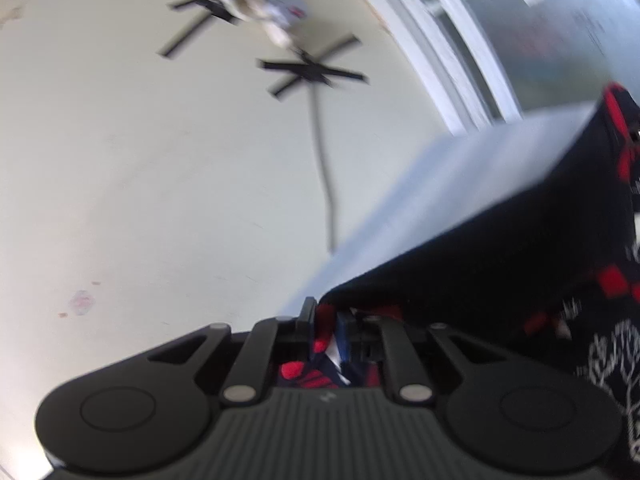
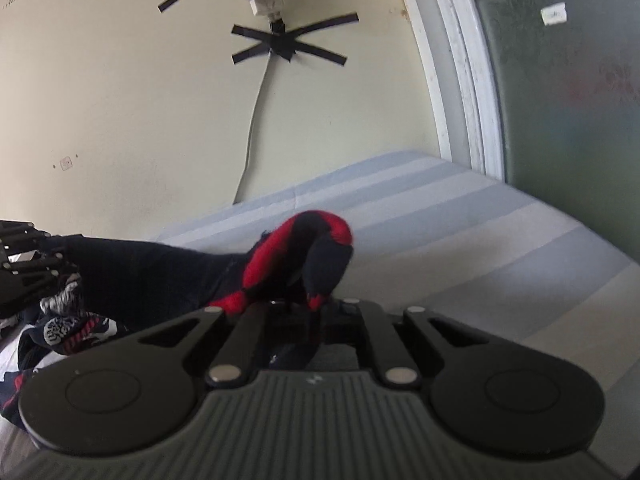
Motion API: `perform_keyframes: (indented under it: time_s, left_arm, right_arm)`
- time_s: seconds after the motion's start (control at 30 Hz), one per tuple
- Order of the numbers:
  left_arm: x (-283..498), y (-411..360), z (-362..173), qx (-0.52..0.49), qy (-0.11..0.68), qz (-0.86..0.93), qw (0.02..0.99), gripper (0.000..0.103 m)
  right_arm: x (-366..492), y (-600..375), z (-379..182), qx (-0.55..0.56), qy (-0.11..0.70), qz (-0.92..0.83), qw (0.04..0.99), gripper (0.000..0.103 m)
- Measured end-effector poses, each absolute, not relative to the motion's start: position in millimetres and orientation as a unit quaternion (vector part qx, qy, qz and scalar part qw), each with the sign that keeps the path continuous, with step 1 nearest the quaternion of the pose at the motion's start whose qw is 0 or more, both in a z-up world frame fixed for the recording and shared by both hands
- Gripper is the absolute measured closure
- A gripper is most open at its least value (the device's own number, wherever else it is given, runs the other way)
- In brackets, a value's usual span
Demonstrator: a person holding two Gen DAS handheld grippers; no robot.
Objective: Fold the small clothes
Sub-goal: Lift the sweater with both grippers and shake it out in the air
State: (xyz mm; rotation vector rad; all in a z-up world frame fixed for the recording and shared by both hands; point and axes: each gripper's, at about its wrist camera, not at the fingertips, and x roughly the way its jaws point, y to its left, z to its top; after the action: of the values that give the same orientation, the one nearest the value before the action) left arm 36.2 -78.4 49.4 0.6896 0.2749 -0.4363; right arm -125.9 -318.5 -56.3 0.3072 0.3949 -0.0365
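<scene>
I hold the dark garment [image 2: 168, 276] taut above the striped bed [image 2: 440, 216]: left gripper [image 1: 326, 320] and right gripper [image 2: 308, 308] each pinch an edge. Bare mattress lies ahead, up to the wall [image 2: 120, 100].

A bed [image 2: 460, 216] with a pale blue-and-white striped sheet carries a heap of dark patterned clothes [image 2: 68, 328].

The left wrist picture is looking blurry, so the power strip [image 1: 256, 4] on the wall is showing only as a smear. The dark garment [image 1: 520, 248] is running off the right edge and hiding the left gripper's [image 1: 326, 320] fingertips.
</scene>
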Motion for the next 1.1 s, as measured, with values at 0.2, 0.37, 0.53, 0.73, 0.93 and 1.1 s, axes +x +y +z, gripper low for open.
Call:
perform_keyframes:
  time_s: [0.2,0.37,0.53,0.73,0.93,1.1]
  left_arm:
    - [10,-38,149,0.214,0.046,-0.154,0.964,0.094]
    - [-52,8,240,0.113,-0.063,-0.115,0.985,0.095]
    - [-121,52,313,0.034,-0.161,-0.084,0.983,0.095]
    - [-157,57,355,0.023,-0.206,-0.085,0.974,0.094]
    - [-146,44,349,0.045,-0.192,-0.084,0.977,0.094]
    - [-83,11,316,0.083,-0.133,-0.080,0.984,0.094]
  right_arm:
    - [-147,-290,29,0.070,0.048,0.008,0.996,0.096]
    - [-182,-249,128,-0.027,-0.090,0.022,0.995,0.096]
    - [-225,-231,216,-0.085,-0.198,0.013,0.976,0.096]
    - [-246,-226,276,-0.143,-0.263,-0.014,0.954,0.096]
    - [-248,-244,270,-0.154,-0.252,-0.022,0.955,0.096]
    - [-210,-263,251,-0.138,-0.192,-0.024,0.971,0.096]
